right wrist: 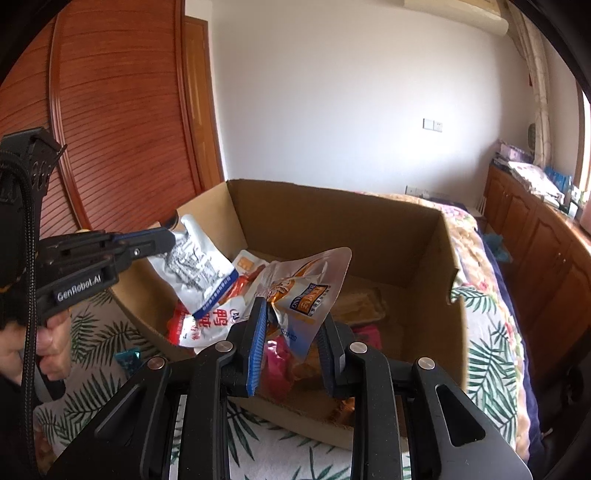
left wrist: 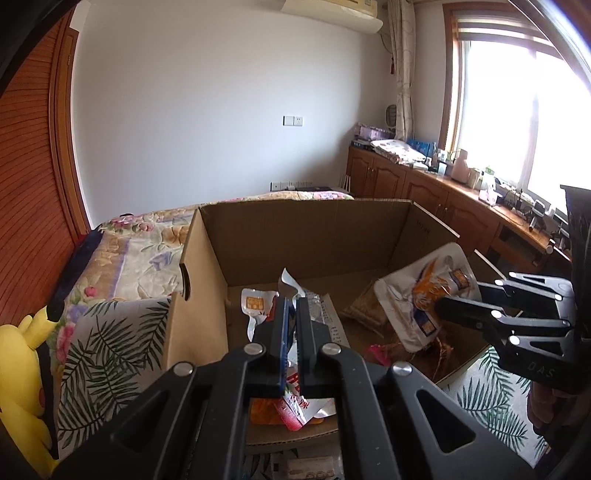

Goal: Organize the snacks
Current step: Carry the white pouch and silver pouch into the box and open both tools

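While both claws hang over the open brown cardboard box (right wrist: 424, 258) at frame centre, the left claw (left wrist: 291, 314) is clamped on a white-and-red foil snack pouch (right wrist: 199, 273). The right claw (right wrist: 291, 325) pinches a silver-and-orange foil snack packet (right wrist: 310, 291). More wrapped snacks (right wrist: 362, 306) lie on the box floor. The box sits on a leaf-print bedspread (right wrist: 107, 332).

A home bedroom: bed (left wrist: 140, 251) under a floral quilt, louvred wooden wardrobe (right wrist: 122, 110), wall air conditioner (left wrist: 332, 14), curtained window (left wrist: 517, 110), cluttered wooden cabinets (left wrist: 424, 192), yellow plush toy (left wrist: 22, 369).
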